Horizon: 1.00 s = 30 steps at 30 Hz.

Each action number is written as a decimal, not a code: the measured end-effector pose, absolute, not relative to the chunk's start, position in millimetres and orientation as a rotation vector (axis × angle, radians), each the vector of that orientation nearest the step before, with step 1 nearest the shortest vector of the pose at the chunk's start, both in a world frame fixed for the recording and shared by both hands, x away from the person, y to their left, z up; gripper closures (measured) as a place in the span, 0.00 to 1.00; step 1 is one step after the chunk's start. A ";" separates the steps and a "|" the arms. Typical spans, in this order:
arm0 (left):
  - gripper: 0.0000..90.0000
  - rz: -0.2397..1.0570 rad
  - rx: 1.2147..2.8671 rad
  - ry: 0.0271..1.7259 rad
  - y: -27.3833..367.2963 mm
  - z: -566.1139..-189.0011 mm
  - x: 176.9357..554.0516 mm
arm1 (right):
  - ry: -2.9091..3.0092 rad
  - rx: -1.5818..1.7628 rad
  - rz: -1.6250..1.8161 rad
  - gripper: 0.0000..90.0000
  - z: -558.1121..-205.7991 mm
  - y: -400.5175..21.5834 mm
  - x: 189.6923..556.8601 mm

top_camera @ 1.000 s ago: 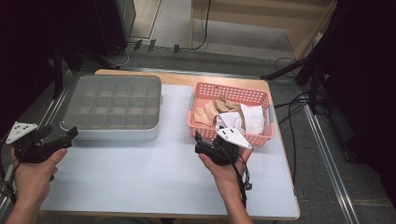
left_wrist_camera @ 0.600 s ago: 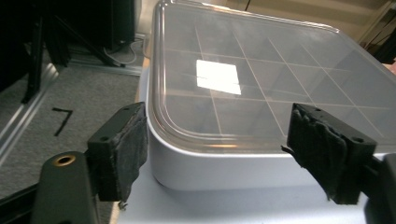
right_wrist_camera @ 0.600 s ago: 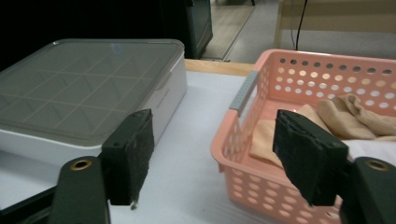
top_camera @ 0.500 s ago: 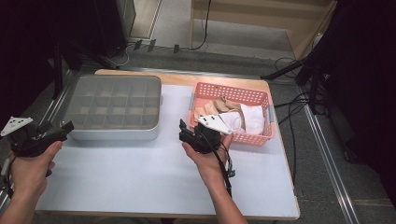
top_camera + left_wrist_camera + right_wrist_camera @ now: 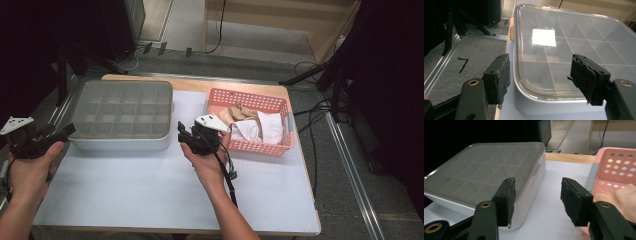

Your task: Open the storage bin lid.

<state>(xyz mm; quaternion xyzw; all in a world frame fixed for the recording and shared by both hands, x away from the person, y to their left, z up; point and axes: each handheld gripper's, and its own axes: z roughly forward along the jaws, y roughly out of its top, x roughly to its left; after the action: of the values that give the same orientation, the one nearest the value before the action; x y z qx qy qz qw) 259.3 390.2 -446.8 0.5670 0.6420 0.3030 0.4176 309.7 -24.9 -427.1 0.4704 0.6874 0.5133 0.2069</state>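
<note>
High view: a grey divided box (image 5: pixel 122 115) under a clear lid is seen at centre left, its compartments showing nothing inside. To its right stands a pink basket (image 5: pixel 250 100) holding beige and white cloths (image 5: pixel 255 125). Bare white table (image 5: pixel 150 190) is left open across the lower frame, up to the front edge. The left gripper (image 5: pixel 67 130) is held by the box's lower left corner, the right gripper (image 5: pixel 181 131) in the gap between box and basket. Both pairs of jaws have just been closing; they are still parted, and nothing is gripped.
</note>
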 end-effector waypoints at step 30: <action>0.45 0.677 1.394 1.631 415.5 -460.2 299.5 | 1.940 1.449 1.381 0.53 -448.4 19.6 369.7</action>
<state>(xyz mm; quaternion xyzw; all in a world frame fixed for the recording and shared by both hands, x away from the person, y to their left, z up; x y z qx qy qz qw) 299.5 415.5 -460.2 0.5591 0.6539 0.2714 0.4314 369.7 19.6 -448.4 0.5117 0.6851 0.4876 0.1762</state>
